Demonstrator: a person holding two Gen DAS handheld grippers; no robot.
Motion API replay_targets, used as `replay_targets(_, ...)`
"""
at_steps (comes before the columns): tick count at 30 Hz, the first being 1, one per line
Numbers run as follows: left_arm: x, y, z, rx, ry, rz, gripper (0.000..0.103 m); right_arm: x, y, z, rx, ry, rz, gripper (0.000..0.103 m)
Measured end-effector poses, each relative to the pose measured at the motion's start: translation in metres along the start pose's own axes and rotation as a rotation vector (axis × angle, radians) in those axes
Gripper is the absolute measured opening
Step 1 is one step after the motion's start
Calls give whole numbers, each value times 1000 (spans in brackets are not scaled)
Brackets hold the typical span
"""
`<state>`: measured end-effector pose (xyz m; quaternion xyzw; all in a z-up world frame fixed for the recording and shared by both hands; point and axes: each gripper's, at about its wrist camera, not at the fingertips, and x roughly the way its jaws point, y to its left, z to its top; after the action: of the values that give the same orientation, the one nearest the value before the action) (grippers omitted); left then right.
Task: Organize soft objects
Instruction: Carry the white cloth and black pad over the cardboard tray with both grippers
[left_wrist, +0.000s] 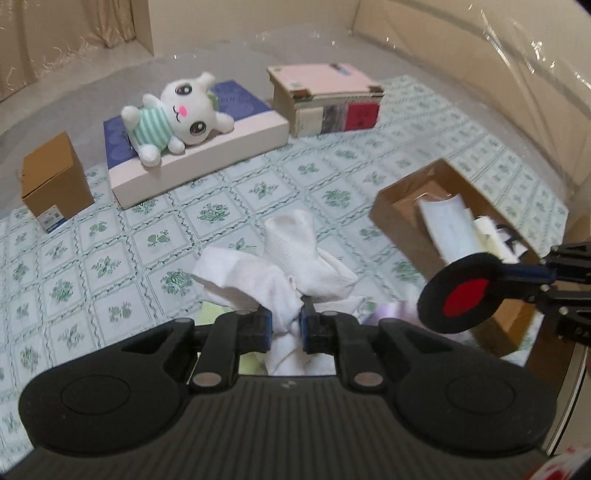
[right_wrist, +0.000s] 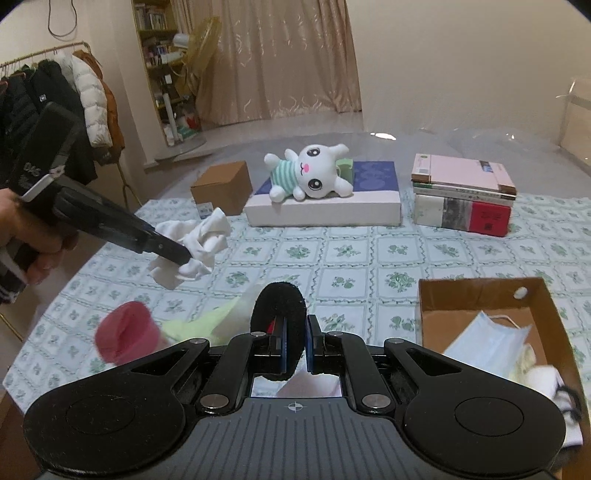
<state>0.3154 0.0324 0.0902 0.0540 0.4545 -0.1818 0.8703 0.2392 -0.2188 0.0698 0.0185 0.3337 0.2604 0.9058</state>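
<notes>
My left gripper (left_wrist: 287, 326) is shut on a crumpled white cloth (left_wrist: 295, 262), which hangs lifted above the table. In the right wrist view the same cloth (right_wrist: 201, 240) dangles from the left gripper (right_wrist: 184, 258), with a person's hand on its handle. My right gripper (right_wrist: 295, 339) is shut on a black round felt pad (right_wrist: 279, 314) that stands on edge between the pads. The left wrist view shows the pad (left_wrist: 461, 295) has a red centre and sits by the open cardboard box (left_wrist: 406, 206), held in the right gripper (left_wrist: 535, 282).
The open box (right_wrist: 476, 295) holds a face mask (right_wrist: 487, 343) and white soft items. A plush bunny (right_wrist: 310, 173) lies on a flat white box; a stack of books (right_wrist: 461, 192) and a small brown box (right_wrist: 221, 188) flank it. A red item (right_wrist: 123, 332) and yellow-green cloth (right_wrist: 210, 319) lie near.
</notes>
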Motion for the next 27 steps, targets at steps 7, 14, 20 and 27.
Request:
replay_targets(7,-48,-41,-49,-22,-101,19,12,-43,15,-32,63,-34,11,9)
replay_targets(14,-71,-79,-106,-42,-187,87,12,-78,22,-62,87,-65,-11,9)
replay_targets(20,-75,-108,-142,-93,-242,76,12,-102,17,-88,118,-82,-52,9)
replay_targets(27,-71,-146,-157,-104,-271,40,12,-129,7,-115,102,-103,-151,9)
